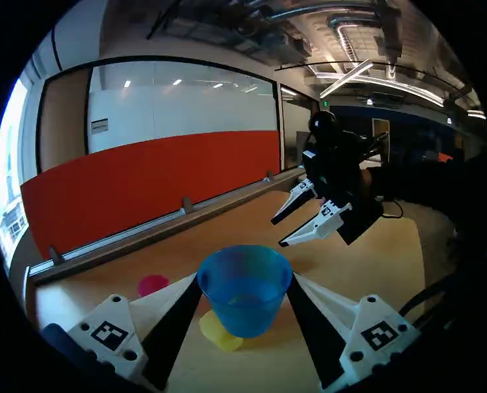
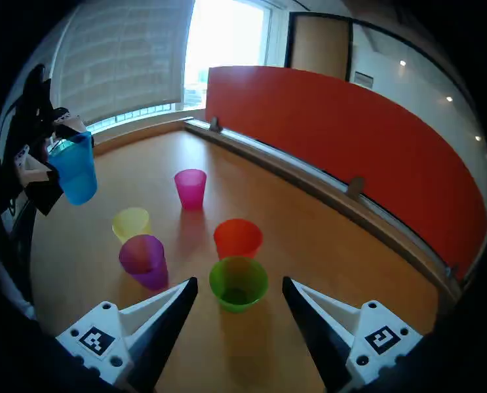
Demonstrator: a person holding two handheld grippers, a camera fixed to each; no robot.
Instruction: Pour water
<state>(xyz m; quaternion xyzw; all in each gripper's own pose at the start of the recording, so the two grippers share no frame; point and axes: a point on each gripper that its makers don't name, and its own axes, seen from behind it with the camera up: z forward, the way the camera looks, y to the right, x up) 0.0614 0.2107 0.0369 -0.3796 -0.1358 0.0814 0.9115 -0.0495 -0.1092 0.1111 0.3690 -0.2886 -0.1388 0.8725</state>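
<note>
Gripping the see-through blue cup (image 1: 244, 301) by its sides, the left claw (image 1: 244, 280) holds it upright, clear above the wooden surface (image 1: 374, 262). The right gripper view adds the right claw (image 2: 238, 280), spread wide with a green cup (image 2: 238, 288) standing untouched between its tips. Beyond stand orange (image 2: 238, 237), purple (image 2: 143, 259), yellow (image 2: 131, 223) and pink (image 2: 191, 187) cups.

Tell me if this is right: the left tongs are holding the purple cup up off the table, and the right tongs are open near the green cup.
Not quite: the left tongs hold up the blue cup, not the purple one, as the left gripper view shows; the purple cup stands on the table. The right tongs are indeed open near the green cup.
</note>
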